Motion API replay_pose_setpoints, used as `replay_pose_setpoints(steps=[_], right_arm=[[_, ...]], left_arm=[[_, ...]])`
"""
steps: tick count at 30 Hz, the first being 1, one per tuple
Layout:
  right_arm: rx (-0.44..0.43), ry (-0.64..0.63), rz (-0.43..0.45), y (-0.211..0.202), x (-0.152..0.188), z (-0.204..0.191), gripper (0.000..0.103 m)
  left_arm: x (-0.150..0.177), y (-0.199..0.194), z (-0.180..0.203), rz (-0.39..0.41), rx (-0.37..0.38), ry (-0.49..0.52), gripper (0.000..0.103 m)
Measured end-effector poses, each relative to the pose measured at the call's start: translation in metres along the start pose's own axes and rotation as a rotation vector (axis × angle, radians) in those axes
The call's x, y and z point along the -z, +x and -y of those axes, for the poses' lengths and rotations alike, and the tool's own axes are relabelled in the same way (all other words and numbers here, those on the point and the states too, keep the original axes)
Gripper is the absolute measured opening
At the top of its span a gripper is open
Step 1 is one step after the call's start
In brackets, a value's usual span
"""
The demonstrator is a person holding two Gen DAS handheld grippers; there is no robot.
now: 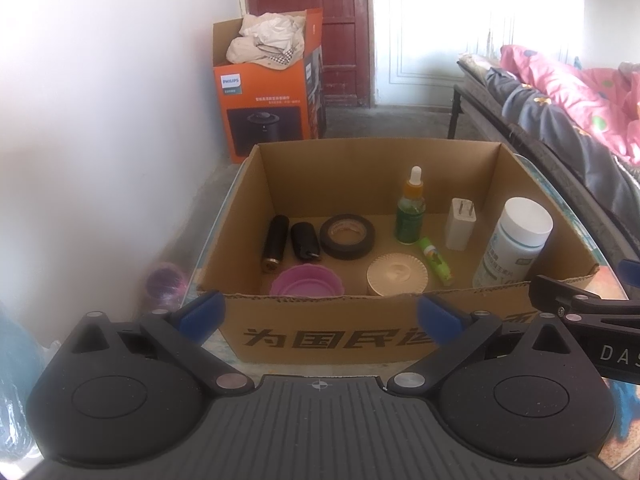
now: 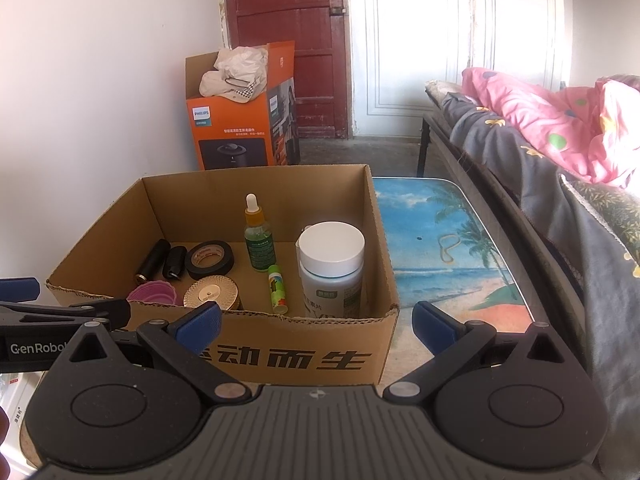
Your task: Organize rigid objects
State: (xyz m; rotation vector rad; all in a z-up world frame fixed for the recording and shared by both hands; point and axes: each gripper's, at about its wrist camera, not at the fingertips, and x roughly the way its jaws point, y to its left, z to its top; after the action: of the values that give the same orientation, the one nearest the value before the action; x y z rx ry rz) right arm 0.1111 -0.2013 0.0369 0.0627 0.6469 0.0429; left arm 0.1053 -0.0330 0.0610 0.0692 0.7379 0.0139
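Observation:
An open cardboard box (image 1: pixel 320 334) (image 2: pixel 312 354) stands on a table. Inside are a white-capped pill bottle (image 1: pixel 514 242) (image 2: pixel 332 268), a green dropper bottle (image 1: pixel 411 210) (image 2: pixel 259 236), a white charger (image 1: pixel 461 224), a green tube (image 1: pixel 436 260) (image 2: pixel 277 289), a black tape roll (image 1: pixel 347 236) (image 2: pixel 210 259), a round gold lid (image 1: pixel 397 274) (image 2: pixel 211 294), a pink dish (image 1: pixel 306 282) (image 2: pixel 154 293) and two black cylinders (image 1: pixel 276 242) (image 2: pixel 154 260). My left gripper (image 1: pixel 320 312) is open and empty before the box's near wall. My right gripper (image 2: pixel 316 320) is open and empty at the box's near right corner.
The table top (image 2: pixel 448 240) has a beach picture and a rubber band (image 2: pixel 447 246) right of the box. An orange Philips box (image 1: pixel 266 92) (image 2: pixel 240 120) stands on the floor by the white wall. A bed with pink bedding (image 2: pixel 552 128) runs along the right.

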Motion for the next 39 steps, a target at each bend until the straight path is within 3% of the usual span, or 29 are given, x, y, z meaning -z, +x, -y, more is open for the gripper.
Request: replay_pose_setpoints(steps=[39], right_arm=[[0.003,0.007,-0.001,-0.002,0.0031,0.0013,0.103]], left_arm=[[-0.0011,-0.0028,-0.0005,-0.001,-0.001,0.001,0.103]])
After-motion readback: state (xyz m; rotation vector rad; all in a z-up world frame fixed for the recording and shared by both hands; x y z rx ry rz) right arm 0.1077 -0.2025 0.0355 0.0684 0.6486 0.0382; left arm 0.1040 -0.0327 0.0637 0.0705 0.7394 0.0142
